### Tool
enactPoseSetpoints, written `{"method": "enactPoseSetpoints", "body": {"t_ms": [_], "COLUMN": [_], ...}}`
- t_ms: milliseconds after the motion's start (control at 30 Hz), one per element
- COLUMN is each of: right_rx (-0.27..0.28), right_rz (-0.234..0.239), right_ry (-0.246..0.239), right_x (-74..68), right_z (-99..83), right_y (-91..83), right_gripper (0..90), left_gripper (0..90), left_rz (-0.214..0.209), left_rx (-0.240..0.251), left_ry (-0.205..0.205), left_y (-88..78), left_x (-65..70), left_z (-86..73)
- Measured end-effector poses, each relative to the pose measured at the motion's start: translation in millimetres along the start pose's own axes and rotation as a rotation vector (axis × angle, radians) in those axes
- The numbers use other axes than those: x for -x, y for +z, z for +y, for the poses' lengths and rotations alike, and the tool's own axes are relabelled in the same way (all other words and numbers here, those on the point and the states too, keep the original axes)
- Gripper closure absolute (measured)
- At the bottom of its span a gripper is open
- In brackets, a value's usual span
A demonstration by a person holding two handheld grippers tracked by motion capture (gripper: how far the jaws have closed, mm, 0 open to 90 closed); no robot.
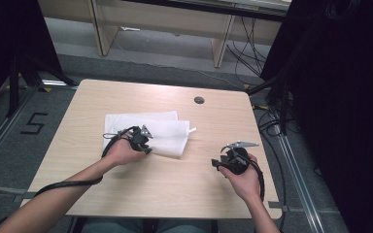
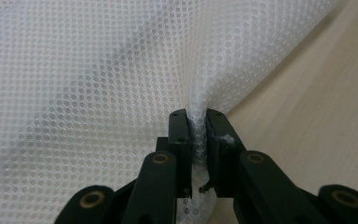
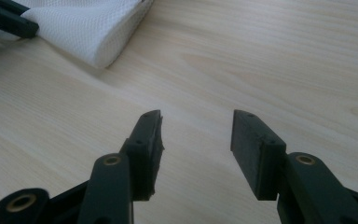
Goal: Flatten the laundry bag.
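Observation:
A white mesh cloth point(image 1: 160, 131) lies folded on the middle of the wooden table point(image 1: 141, 194). My left gripper point(image 1: 147, 148) sits at the cloth's near edge. In the left gripper view the cloth point(image 2: 98, 84) bunches into a pinch between the black jaws of the left gripper point(image 2: 196, 122), which are shut on it. My right gripper point(image 1: 217, 163) rests apart at the right, held in a hand. In the right gripper view the right gripper point(image 3: 196, 123) stands open above bare wood, with the cloth point(image 3: 93, 28) off at the upper left.
A round cable hole point(image 1: 199, 100) sits in the table near its far edge. Cables point(image 1: 252, 48) and dark stands crowd the floor to the right. A light wooden bench point(image 1: 165, 19) stands beyond the table.

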State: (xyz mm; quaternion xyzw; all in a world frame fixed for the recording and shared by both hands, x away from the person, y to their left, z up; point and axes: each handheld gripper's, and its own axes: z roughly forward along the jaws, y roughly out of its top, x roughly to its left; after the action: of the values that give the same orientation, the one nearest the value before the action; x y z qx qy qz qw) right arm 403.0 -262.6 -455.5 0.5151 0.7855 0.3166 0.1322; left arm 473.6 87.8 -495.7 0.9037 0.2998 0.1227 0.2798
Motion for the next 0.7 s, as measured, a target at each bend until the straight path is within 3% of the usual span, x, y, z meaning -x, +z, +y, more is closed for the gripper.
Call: {"method": "enactPoseSetpoints", "body": {"t_ms": [167, 267, 367, 400, 667, 700], "right_rx": [0.011, 0.023, 0.025, 0.019, 0.017, 0.012], "right_rz": [0.023, 0.020, 0.015, 0.033, 0.017, 0.031], "right_ry": [0.014, -0.033, -0.044, -0.010, -0.035, -0.015], "right_x": [-0.2, 2.5, 3.3, 1.7, 2.5, 1.9], "right_z": [-0.3, -1.1, -1.2, -0.5, -0.8, -0.4], "right_y": [1.6, 4.1, 4.6, 3.4, 3.8, 3.2], "right_gripper": [53.9, 53.9, 53.9, 53.9, 53.9, 53.9], "left_gripper": [80.6, 80.6, 80.5, 80.4, 78.7, 78.3], "left_rz": [-0.013, -0.017, -0.021, -0.026, -0.030, -0.035], "left_rx": [-0.021, -0.032, -0.038, -0.045, -0.060, -0.067], "left_ry": [0.007, 0.030, 0.039, 0.041, 0.030, 0.035], "left_y": [-2.8, -4.6, -6.4, -6.9, -8.9, -10.0], "left_x": [13.9, 21.6, 28.7, 30.4, 41.5, 42.9], "left_z": [0.3, -0.2, -1.4, -1.4, -1.7, -1.7]}}
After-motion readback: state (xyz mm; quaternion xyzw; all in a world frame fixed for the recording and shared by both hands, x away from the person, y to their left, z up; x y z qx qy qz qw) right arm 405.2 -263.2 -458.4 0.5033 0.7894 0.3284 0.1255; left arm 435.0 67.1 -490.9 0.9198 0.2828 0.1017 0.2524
